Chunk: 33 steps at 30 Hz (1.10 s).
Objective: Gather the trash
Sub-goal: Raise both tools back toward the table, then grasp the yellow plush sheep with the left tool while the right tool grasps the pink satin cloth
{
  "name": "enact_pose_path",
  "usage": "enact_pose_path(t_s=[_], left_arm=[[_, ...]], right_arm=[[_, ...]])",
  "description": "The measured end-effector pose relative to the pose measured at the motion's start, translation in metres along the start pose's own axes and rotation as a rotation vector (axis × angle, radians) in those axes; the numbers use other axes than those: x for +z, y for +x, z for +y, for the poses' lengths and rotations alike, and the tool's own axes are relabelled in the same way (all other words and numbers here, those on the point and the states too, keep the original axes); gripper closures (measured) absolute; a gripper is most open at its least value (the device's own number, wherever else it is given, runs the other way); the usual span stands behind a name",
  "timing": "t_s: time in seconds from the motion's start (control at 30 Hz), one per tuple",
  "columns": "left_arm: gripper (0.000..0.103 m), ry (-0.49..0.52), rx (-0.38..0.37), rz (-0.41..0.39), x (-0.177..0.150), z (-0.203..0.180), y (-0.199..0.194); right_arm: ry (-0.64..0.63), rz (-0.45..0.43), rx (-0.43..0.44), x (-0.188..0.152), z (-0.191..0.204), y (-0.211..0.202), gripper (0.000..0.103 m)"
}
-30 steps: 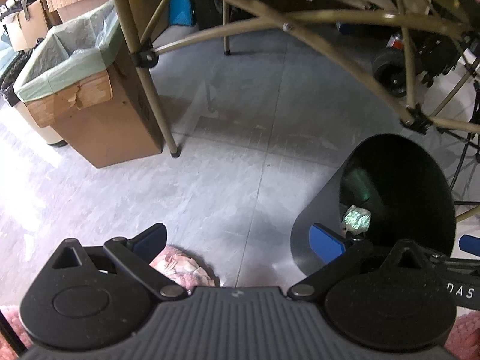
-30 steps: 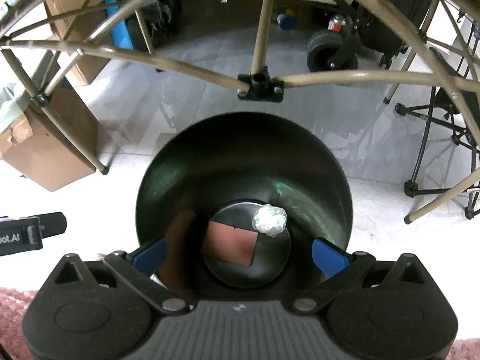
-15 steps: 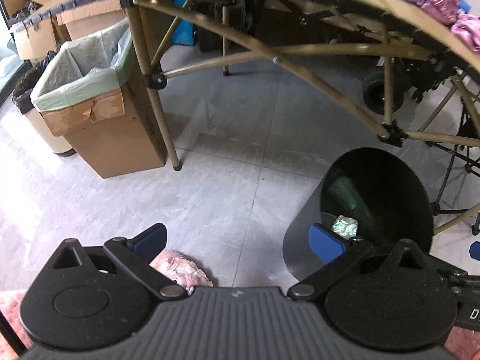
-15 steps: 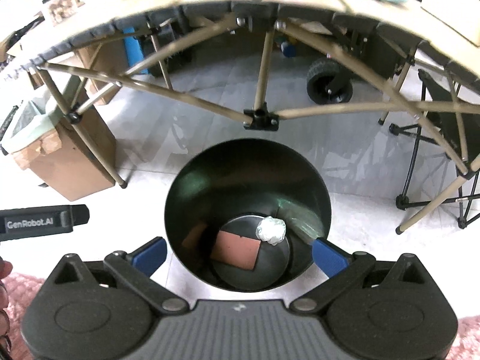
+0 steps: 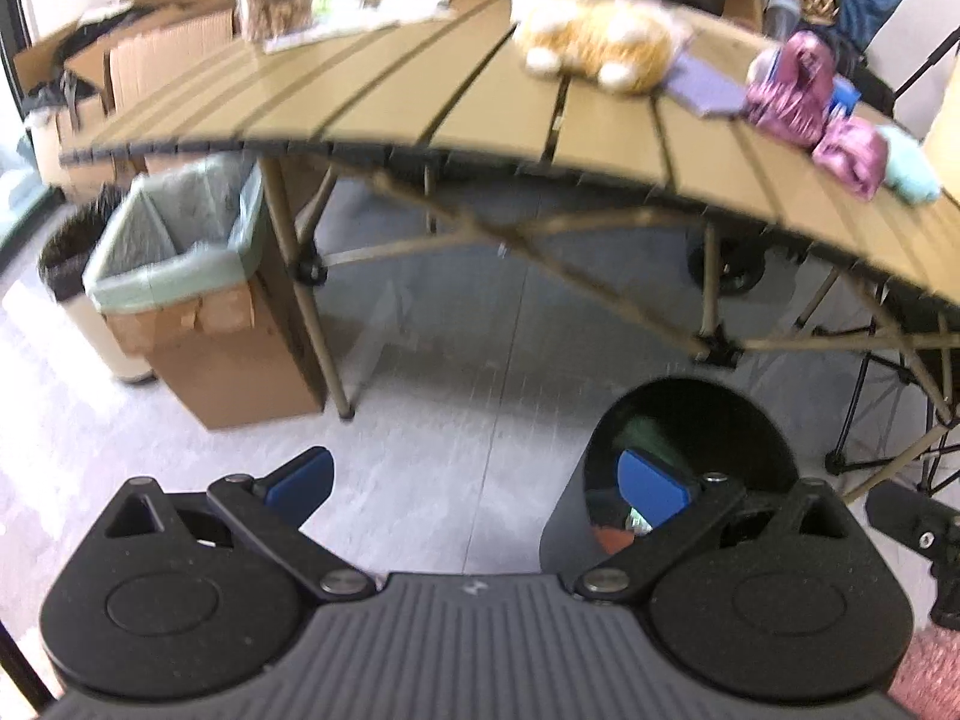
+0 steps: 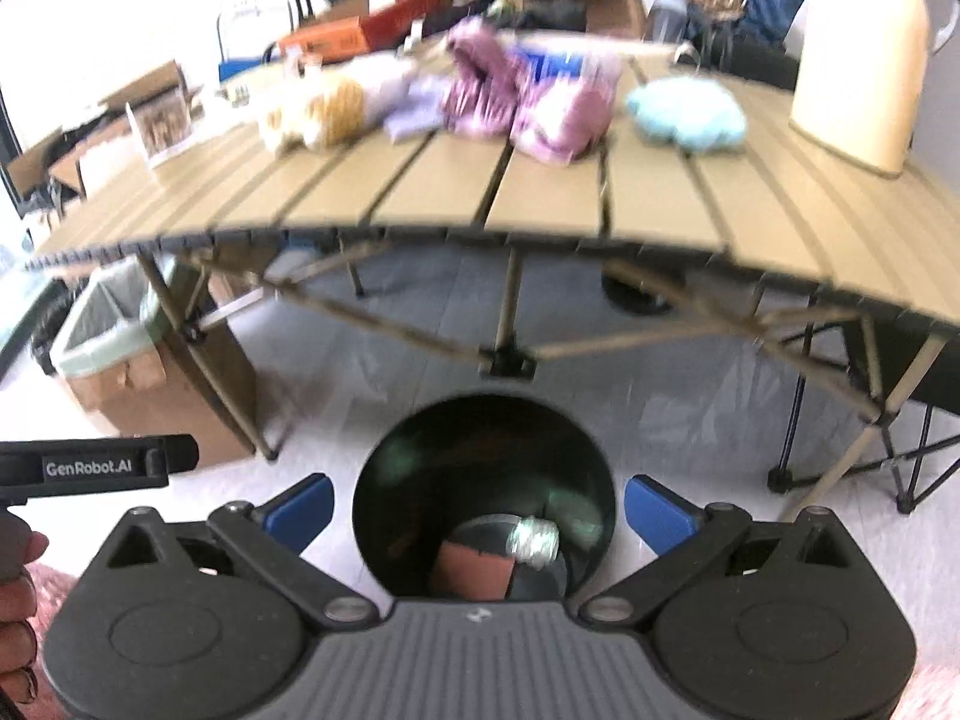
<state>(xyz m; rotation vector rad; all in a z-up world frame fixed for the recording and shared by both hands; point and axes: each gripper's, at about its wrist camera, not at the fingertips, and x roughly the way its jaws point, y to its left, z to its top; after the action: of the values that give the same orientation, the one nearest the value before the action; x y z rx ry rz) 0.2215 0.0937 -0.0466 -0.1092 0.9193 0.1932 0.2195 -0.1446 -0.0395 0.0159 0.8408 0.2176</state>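
Progress, judged from the bin contents: the black bin (image 6: pixel 483 495), at lower centre of the right wrist view, already holds a crumpled foil ball (image 6: pixel 534 542) and a reddish-brown flat piece (image 6: pixel 477 570) on its bottom. Neither tool carries anything. The left gripper (image 5: pixel 474 483) has its jaws spread wide and empty; the right gripper (image 6: pixel 477 501) likewise stands wide apart and empty, directly above the bin mouth.

Remaining work: the slatted table (image 6: pixel 540 192), across the upper half of both views, carries several soft items. From left to right in the right wrist view: a yellow plush toy (image 6: pixel 318 111), a purple crinkled wrapper (image 6: pixel 486 90), a pink bundle (image 6: pixel 567 117), a pale blue soft lump (image 6: pixel 687 114). Motion blur prevents sorting trash from keepers; the wrapper appears the likeliest candidate.

Clearances:
- Lower left: a lined cardboard box (image 5: pixel 198 300) stands just beside a table leg.
- Centre: the table's near edge overhangs the bin; cross-braces run below it.
- Open floor (image 5: pixel 456 420) lies between box and bin.
- Above the slats, approach room looks unobstructed.
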Motion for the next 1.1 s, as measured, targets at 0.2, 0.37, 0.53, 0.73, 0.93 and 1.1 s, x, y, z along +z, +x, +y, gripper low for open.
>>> enact_pose_path(t_s=[0.2,0.37,0.53,0.73,0.93,1.1], left_arm=[[0.0,0.007,-0.015,-0.072,0.023,-0.017,-0.017],[0.0,0.013,-0.023,-0.125,0.045,-0.03,-0.025],[0.0,0.007,-0.03,-0.161,0.067,-0.041,-0.025],[0.0,-0.009,-0.044,-0.195,0.094,-0.053,-0.016],[0.0,-0.013,-0.042,-0.231,0.123,-0.062,0.002],[0.0,-0.012,-0.035,-0.263,0.148,-0.065,0.016]], right_arm=[[0.025,-0.107,-0.01,0.022,-0.02,-0.019,0.0],[0.051,-0.167,-0.017,0.042,-0.036,-0.022,0.0],[0.072,-0.216,-0.024,0.063,-0.049,-0.018,0.0],[0.112,-0.265,-0.031,0.085,-0.064,-0.006,0.0],[0.135,-0.299,-0.016,0.109,-0.066,0.02,0.0],[0.111,-0.331,-0.002,0.13,-0.057,0.044,0.0]])
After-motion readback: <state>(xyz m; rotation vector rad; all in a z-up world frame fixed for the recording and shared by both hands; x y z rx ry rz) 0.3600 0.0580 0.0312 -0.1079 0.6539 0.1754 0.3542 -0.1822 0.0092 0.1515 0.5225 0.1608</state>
